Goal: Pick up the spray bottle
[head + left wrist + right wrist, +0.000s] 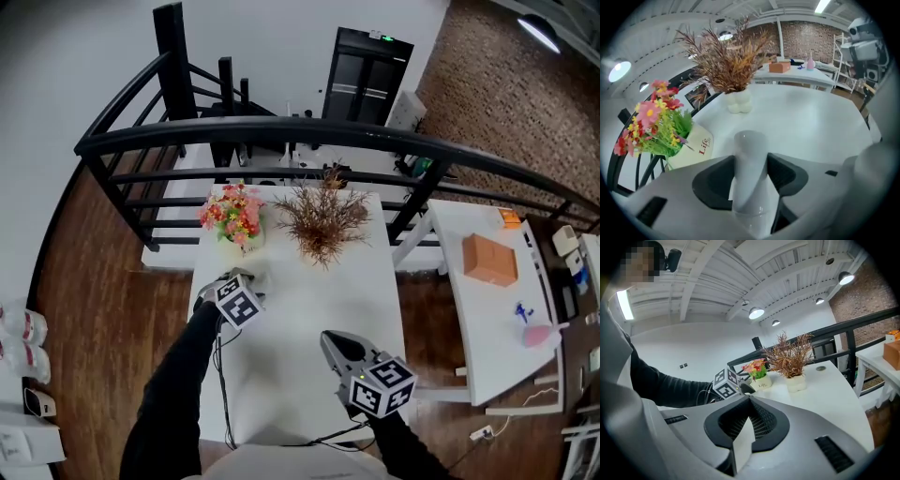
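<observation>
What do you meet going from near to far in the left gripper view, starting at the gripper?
spray bottle → pink flowers → dried plant → orange box

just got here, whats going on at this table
A person holds a gripper in each hand over a white table. The left gripper has its fingers closed on a white spray bottle, close to a pot of colourful flowers and a dried plant. The right gripper hangs nearer the person, fingers together with nothing between them. Whether the bottle is off the table cannot be told.
</observation>
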Available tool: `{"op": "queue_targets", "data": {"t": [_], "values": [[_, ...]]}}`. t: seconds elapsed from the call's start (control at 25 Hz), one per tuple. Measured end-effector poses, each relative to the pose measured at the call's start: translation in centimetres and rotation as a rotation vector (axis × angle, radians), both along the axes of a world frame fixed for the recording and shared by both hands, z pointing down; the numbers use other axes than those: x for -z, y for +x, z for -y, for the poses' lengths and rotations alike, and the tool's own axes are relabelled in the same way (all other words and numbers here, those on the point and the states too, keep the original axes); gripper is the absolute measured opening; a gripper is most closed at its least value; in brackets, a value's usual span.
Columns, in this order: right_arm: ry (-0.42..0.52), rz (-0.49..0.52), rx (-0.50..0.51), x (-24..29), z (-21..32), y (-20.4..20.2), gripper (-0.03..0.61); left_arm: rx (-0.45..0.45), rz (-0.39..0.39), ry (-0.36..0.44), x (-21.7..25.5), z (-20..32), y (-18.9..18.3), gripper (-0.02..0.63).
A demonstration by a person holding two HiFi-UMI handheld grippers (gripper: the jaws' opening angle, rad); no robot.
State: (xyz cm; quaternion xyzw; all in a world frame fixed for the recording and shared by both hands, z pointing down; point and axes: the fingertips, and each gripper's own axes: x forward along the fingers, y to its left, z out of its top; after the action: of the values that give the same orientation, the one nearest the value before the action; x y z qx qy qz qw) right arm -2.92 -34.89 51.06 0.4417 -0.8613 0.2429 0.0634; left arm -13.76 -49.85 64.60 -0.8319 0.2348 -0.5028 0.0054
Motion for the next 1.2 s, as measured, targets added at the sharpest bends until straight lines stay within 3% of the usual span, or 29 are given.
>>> {"op": "queue_targets", "data": {"t": [0.28, 0.48, 0.88, 1.2], "values": [[0.02, 0.007, 0.009, 1.2, -1.7, -1.0, -0.021, 0.176, -0.347, 0.023, 6.4, -4.0, -1.0, 0.238], [0.059, -0.001, 0.005, 2.9, -3.4, -1.8, -0.021, 0.241, -0.528, 0.051, 10.8, -8.7, -1.0, 0.238], [0.246, -0.001, -0.032, 9.8, -6.9, -1.3, -0.021, 0.335, -0.959, 0.071, 20.9, -19.9, -0.9, 0.238], [0.417, 0.031, -0.043, 16.2, -8.7, -0.5, -0.021, 0.301, -1.072, 0.071, 26.3, -24.0, -0.4, 0.238]]}}
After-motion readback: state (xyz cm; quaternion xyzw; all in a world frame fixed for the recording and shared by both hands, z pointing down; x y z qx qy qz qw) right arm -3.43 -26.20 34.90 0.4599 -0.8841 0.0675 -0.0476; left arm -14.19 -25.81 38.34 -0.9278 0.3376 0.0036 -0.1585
